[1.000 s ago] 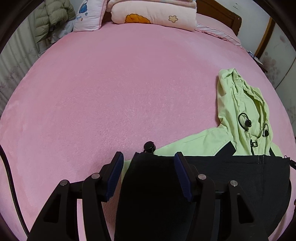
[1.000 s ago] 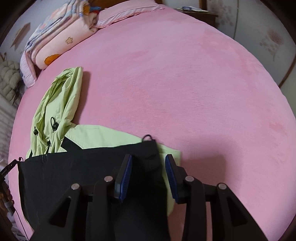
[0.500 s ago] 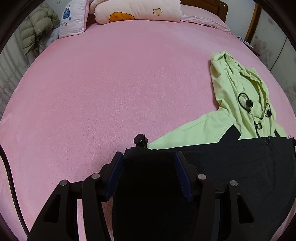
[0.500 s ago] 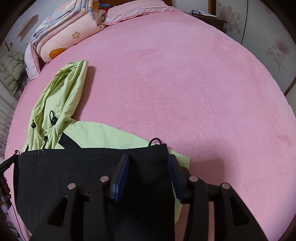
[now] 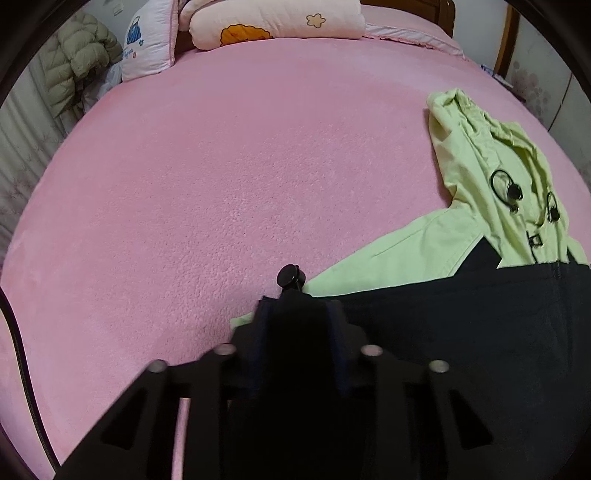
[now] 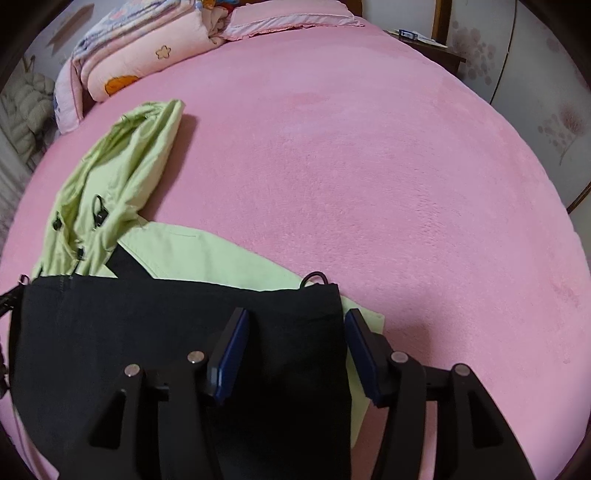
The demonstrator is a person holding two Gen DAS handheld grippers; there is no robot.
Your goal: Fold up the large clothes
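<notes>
A hooded jacket, light green (image 5: 406, 251) with a black lower part (image 5: 480, 332), lies on the pink bed (image 5: 221, 184). Its hood (image 5: 480, 147) points toward the pillows. My left gripper (image 5: 297, 306) points steeply down at the black hem's left corner; its jaws are closing and black cloth fills the narrow gap. A black cord stopper (image 5: 291, 277) sticks out just past the fingertips. My right gripper (image 6: 297, 317) hovers over the hem's right corner (image 6: 325, 295). Its jaws are opening, blue pads (image 6: 232, 350) apart, and black cloth lies flat between them. A cord loop (image 6: 314, 277) shows there.
A folded quilt (image 5: 277, 22) and a pillow (image 5: 147, 40) sit at the head of the bed. A puffy coat (image 5: 77, 59) hangs at the far left. A nightstand (image 6: 424, 40) stands past the bed's far right corner. A dark cable (image 5: 22, 354) runs along the left edge.
The left jaws have narrowed onto the black hem corner and that gripper has sunk closer to the bed. The right jaws have widened, and the black cloth under them lies flatter.
</notes>
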